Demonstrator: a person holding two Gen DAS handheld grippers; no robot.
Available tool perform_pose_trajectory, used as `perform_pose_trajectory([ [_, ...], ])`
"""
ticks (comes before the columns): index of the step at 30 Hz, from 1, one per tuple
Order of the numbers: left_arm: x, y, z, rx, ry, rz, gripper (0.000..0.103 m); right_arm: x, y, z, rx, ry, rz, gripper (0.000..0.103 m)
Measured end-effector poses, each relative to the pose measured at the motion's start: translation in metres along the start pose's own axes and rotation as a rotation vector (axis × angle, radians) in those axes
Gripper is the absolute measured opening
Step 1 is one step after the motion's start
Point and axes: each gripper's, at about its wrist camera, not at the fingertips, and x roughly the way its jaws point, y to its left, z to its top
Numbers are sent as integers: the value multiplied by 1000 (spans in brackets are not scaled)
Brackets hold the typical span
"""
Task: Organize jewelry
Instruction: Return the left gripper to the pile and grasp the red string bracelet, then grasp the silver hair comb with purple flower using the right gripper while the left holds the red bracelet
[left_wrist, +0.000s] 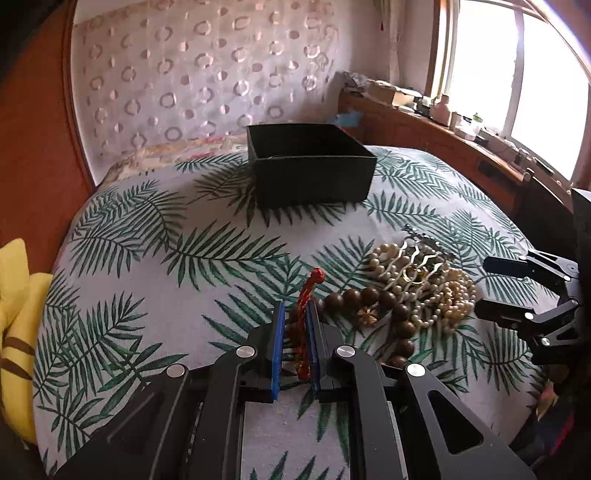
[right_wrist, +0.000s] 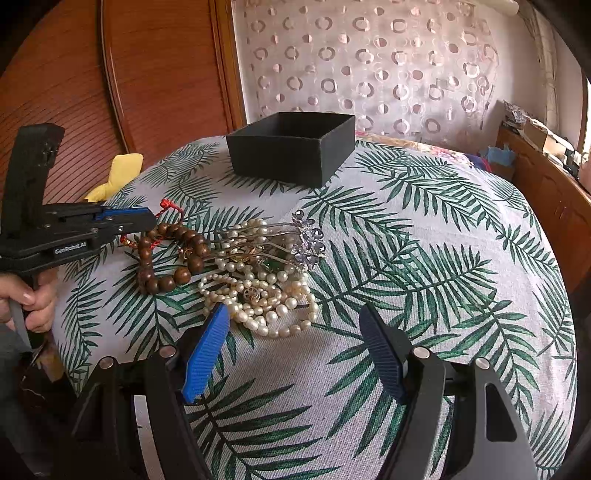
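A pile of jewelry lies on the leaf-print cloth: a brown wooden bead bracelet with a red cord, pearl strands and silver hair forks with purple flowers. An open black box stands beyond the pile. My left gripper is shut on the red cord at the bracelet's left end. My right gripper is open and empty, just in front of the pearls.
The cloth covers a rounded surface that drops off at its edges. A yellow cushion lies at the left. A wooden ledge with small items runs under the window at the right.
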Motion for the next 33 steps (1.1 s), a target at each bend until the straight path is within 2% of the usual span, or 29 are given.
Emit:
perform_pose_trajectory([
  [8,13,11,7,-18,12,-42,10,0,-1,0,3,-2,6,75],
  [10,13,12,9,-24,12,-45,2,0,-1,0,3,-1,6,75],
  [17,-3,14,9,-44,-38,-15,2,0,1,2,-19,9,-18,75],
  [22,-23,14,10,-44,-92,-2,2,5,5,17,-34,12,-9,75],
  [29,-41,17,10,-52,-139,-20,2,25,-2,46,-12,26,21,51],
  [33,-45,18,8,-53,-147,-28,2,41,-11,58,20,43,24,46],
])
